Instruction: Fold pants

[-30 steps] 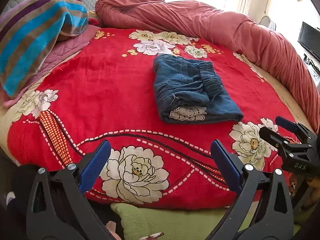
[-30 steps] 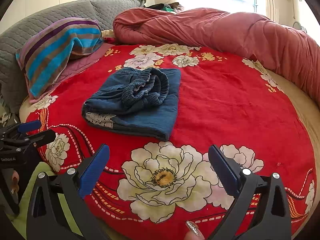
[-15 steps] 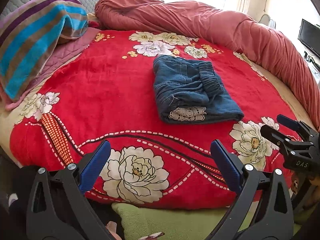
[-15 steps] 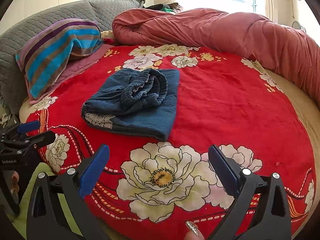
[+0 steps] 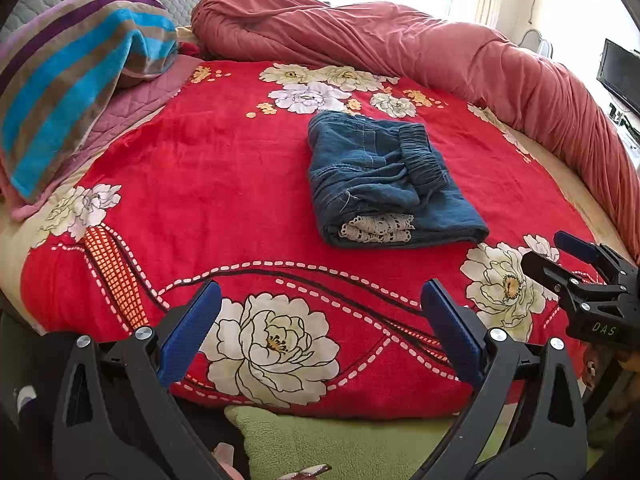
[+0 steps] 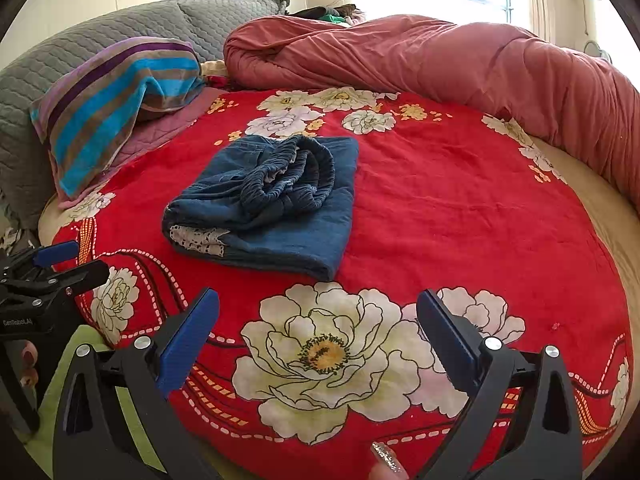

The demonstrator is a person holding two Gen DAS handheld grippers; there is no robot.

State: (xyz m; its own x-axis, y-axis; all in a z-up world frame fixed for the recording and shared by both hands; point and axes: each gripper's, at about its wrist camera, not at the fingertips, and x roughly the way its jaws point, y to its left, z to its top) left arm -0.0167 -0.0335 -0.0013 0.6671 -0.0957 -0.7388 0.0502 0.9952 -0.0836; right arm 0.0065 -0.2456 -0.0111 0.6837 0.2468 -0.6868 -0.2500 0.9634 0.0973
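Blue denim pants [image 5: 384, 184] lie folded into a compact stack on the red flowered blanket [image 5: 208, 168], elastic waistband on top and a white lace hem showing at the near edge. They also show in the right wrist view [image 6: 268, 204]. My left gripper [image 5: 320, 332] is open and empty, held over the bed's near edge, well short of the pants. My right gripper [image 6: 318, 336] is open and empty, also near the front edge. Each gripper shows at the side of the other's view.
A rolled dusty-red duvet [image 5: 400, 48] curves along the back and right of the bed. A striped pillow [image 5: 68, 76] and a grey quilted headboard [image 6: 100, 28] are at the left. A green cloth [image 5: 340, 448] lies below the bed's front edge.
Both grippers have drawn back and lowered very slightly. The pants have not moved, and both grippers stay open.
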